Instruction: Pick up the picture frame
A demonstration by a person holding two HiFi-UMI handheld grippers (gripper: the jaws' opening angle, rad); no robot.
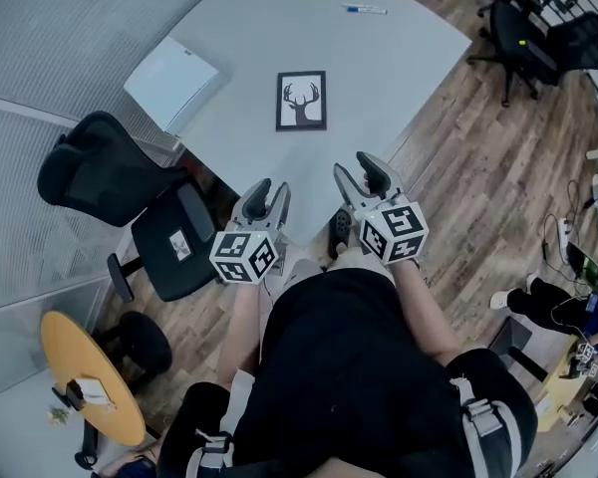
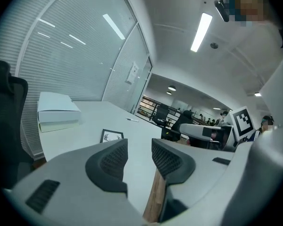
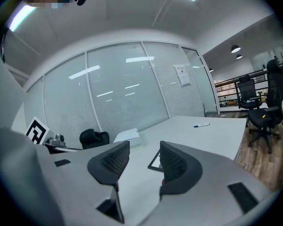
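Black-clad torso (image 1: 359, 366) fills the head view's foreground. Beyond it, the left gripper (image 1: 269, 191) and right gripper (image 1: 357, 168) hover at the table (image 1: 399, 58) edge, with the picture frame (image 1: 302, 101) lying flat well ahead of their fingertips.

Left gripper view: the 2 fingers stand apart with nothing between them, and the frame lies ahead, past the left finger.

Right gripper view: the fingers are apart and empty, and the frame shows beyond them.

This looks like the approach step. Next, both grippers need to reach forward to the frame's edges.
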